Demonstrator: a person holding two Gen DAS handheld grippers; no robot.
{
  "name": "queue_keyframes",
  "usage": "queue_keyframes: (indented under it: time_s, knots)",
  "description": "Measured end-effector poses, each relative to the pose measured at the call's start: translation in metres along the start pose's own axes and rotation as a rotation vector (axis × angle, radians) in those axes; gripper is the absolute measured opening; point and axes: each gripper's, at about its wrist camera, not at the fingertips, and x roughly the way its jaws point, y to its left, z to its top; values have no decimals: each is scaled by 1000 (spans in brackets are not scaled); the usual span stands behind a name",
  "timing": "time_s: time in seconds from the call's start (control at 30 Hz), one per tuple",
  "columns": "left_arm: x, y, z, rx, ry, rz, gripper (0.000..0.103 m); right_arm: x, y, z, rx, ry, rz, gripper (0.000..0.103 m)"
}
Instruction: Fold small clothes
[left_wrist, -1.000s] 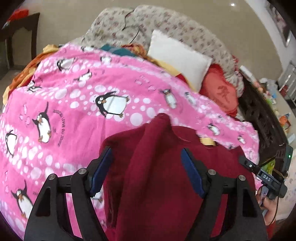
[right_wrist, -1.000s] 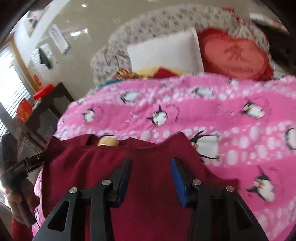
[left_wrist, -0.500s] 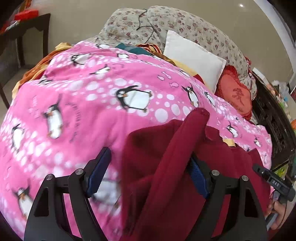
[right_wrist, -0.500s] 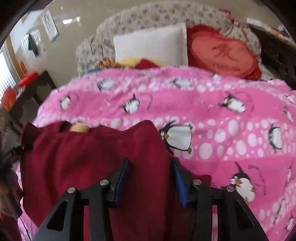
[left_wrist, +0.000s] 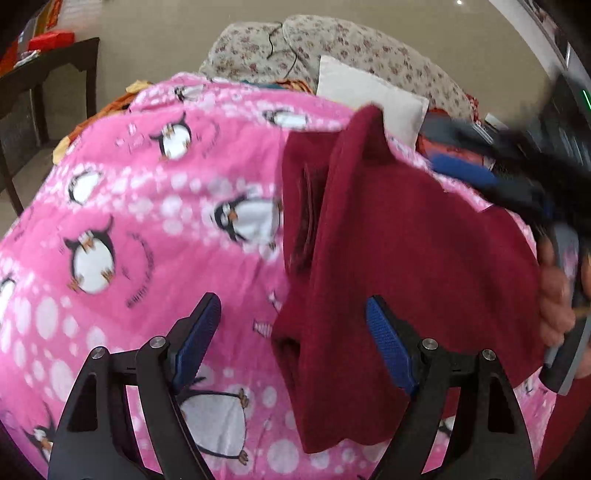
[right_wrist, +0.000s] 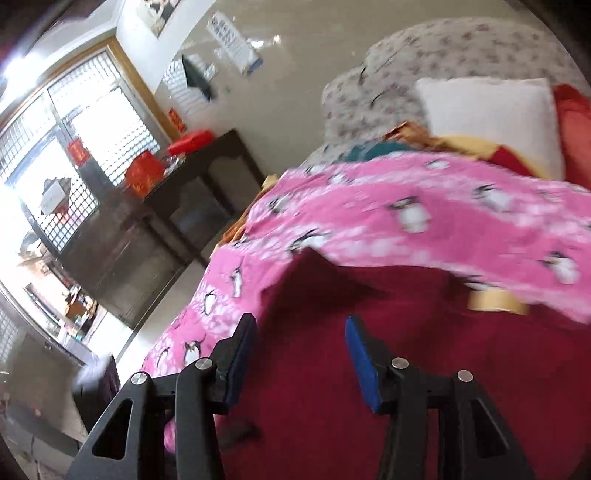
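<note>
A dark red garment lies on the pink penguin blanket, its left part folded over to the right. My left gripper is open, its fingers either side of the garment's near left edge, gripping nothing. In the right wrist view the garment fills the lower middle. My right gripper is open just above it, with cloth between and under its fingers. The right gripper shows blurred at the garment's far right edge in the left wrist view.
A white pillow, a floral cushion and a red cushion lie at the bed's head. A dark wooden side table with red boxes stands left of the bed. A yellow collar label shows on the garment.
The garment's left part has swung over to the right. My left gripper moved left, off the cloth. My right gripper swung left and turned toward the window side.
</note>
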Motion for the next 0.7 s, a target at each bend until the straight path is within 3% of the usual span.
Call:
queue_keyframes:
  time_s: [0.1,0.17,0.33,0.47,0.53,0.6,0.7]
  knots:
    - [3,4,-6,12,-23,-10,82,41,18,5,-85,17,-111,18]
    - [1,4,-7,28,-27,-20,82,57,22,10,-119,4,-151,9]
    - [1,12,-5,17,-25,-74,82,74,15,17,-111,3,-132,9]
    - [0,10,-7,43,-29,-73,82,38,0,12,-32,-7,-23,11]
    - [1,8,-8,54,-36,-64,82,5,-3,-2,-28,-31,0,30]
    - [1,8,-9,52,-41,-65,82,-26,-10,-19,-40,-64,-69,37]
    - [2,9,-9,30,-49,-74,83,-64,-32,-38,-35,-140,-155,37]
